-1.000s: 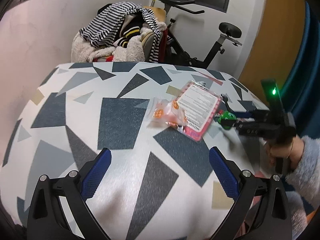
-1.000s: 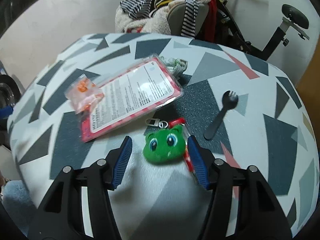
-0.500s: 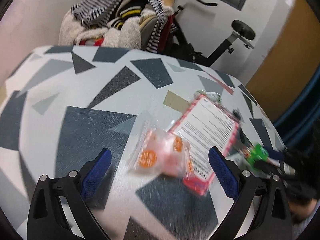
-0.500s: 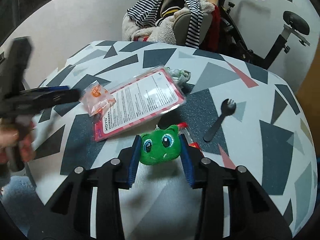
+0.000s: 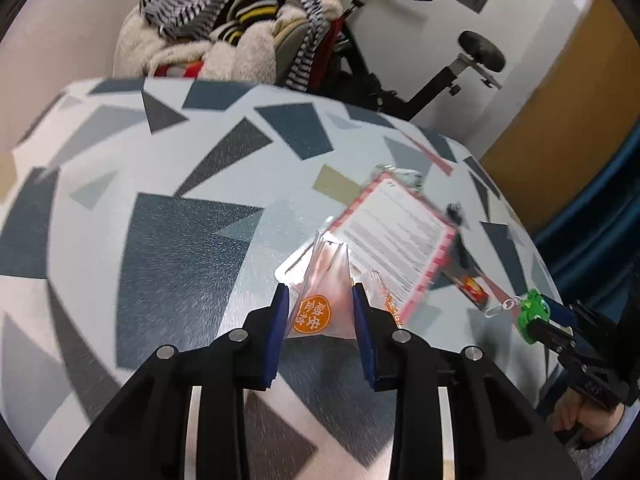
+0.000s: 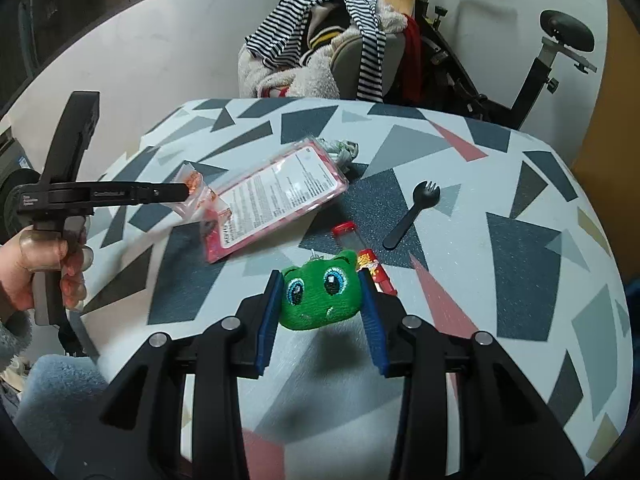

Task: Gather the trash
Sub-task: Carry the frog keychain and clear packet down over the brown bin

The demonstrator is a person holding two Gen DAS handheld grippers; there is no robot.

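Note:
A clear plastic wrapper (image 5: 316,312) with an orange round label sits between the pads of my left gripper (image 5: 320,292), whose jaws are closing and pinch it. The right wrist view shows that wrapper (image 6: 196,200) hanging at the left gripper (image 6: 186,190) tips, beside a pink-edged printed packet (image 6: 276,196) lying flat on the table. My right gripper (image 6: 320,276) is shut on a green plush keychain (image 6: 320,296), held just above the tabletop. A red snack wrapper (image 6: 372,268) lies under it.
A black plastic spork (image 6: 412,220) and a crumpled wrapper (image 6: 342,150) lie on the patterned table (image 6: 500,200). Behind the table stand a chair heaped with clothes (image 6: 328,52) and an exercise bike (image 6: 552,52). A hand (image 6: 24,268) grips the left tool.
My left gripper moved forward to the clear wrapper and closed its wide jaws on it. My right gripper closed on the green plush and lifted it off the table.

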